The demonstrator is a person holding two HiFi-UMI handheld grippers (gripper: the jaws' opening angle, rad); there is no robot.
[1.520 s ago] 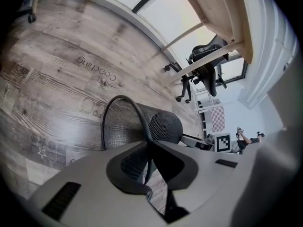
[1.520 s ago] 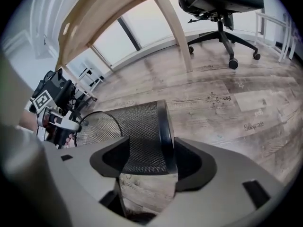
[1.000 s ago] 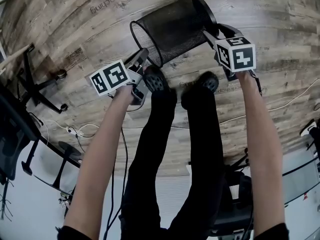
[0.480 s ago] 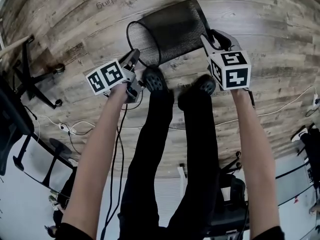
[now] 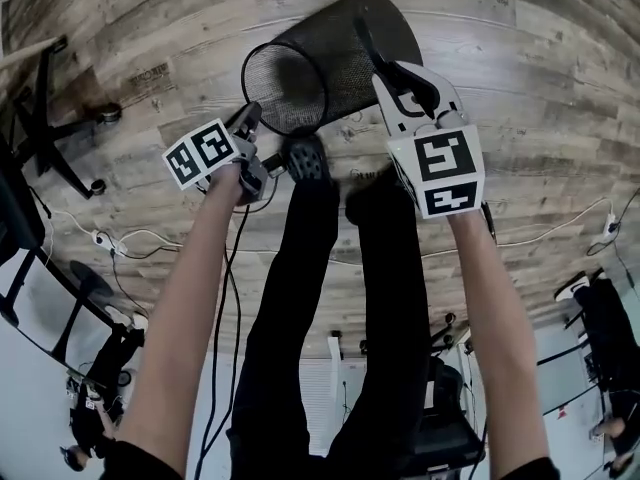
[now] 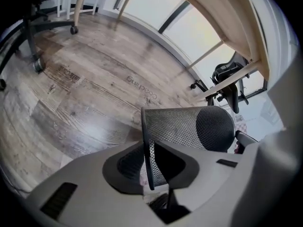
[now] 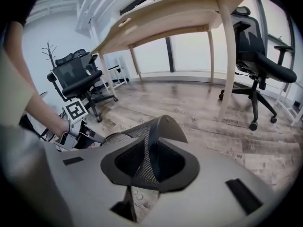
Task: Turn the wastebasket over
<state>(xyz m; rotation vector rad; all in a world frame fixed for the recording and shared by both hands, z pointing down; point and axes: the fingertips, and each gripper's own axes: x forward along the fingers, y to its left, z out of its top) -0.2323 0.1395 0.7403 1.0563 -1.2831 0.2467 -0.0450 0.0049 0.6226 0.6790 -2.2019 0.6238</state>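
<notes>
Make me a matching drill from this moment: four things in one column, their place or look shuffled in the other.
1 wastebasket
2 left gripper
3 right gripper
4 desk

A clamped at the closed-base end of the mesh
B pale wood, on slim legs
C black mesh, tipped sideways
D clamped on the open rim

Pairs: 1-C, 2-D, 3-A, 4-B.

The left gripper's jaws have just been opening a little and the right gripper's closing. Mesh sits between both pairs.
</notes>
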